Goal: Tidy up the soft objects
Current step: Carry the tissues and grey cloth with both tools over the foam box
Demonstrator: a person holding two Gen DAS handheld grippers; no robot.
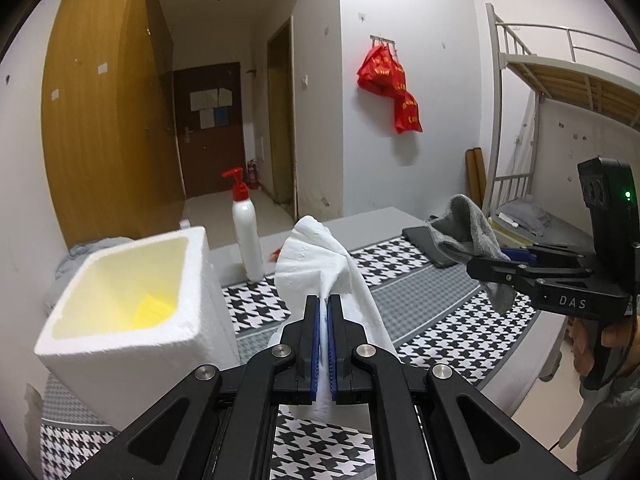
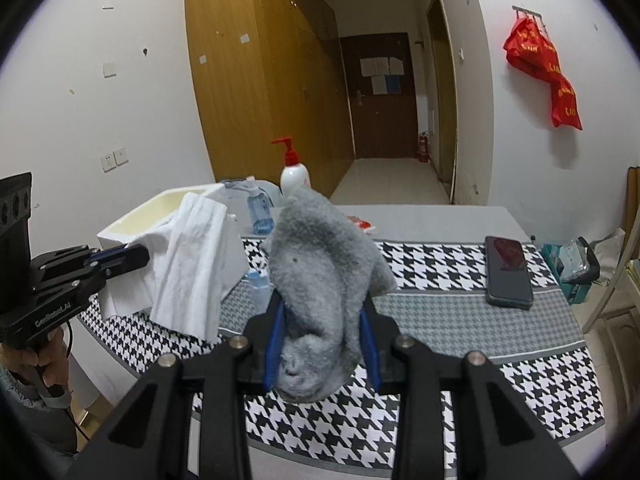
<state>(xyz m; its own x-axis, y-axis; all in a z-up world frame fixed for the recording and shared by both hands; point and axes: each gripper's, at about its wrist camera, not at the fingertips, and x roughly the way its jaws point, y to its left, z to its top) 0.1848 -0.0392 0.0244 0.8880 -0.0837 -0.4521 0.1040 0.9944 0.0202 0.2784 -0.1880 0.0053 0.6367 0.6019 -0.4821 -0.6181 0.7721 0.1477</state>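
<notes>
My left gripper (image 1: 323, 304) is shut on a white paper tissue (image 1: 320, 256) and holds it above the table, just right of an open white foam box (image 1: 120, 300). The tissue (image 2: 192, 264) and the left gripper (image 2: 136, 256) also show in the right wrist view, in front of the foam box (image 2: 160, 208). My right gripper (image 2: 322, 312) is shut on a grey sock (image 2: 320, 256) held above the table. In the left wrist view the right gripper (image 1: 480, 264) holds the sock (image 1: 468, 232) at the right.
A houndstooth cloth (image 2: 460, 320) covers the table. A white pump bottle with a red top (image 1: 246, 224) stands behind the box. A black phone (image 2: 508, 272) lies at the right. Small blue bottles (image 2: 258, 208) stand near the box. A bunk bed (image 1: 560, 92) is at the far right.
</notes>
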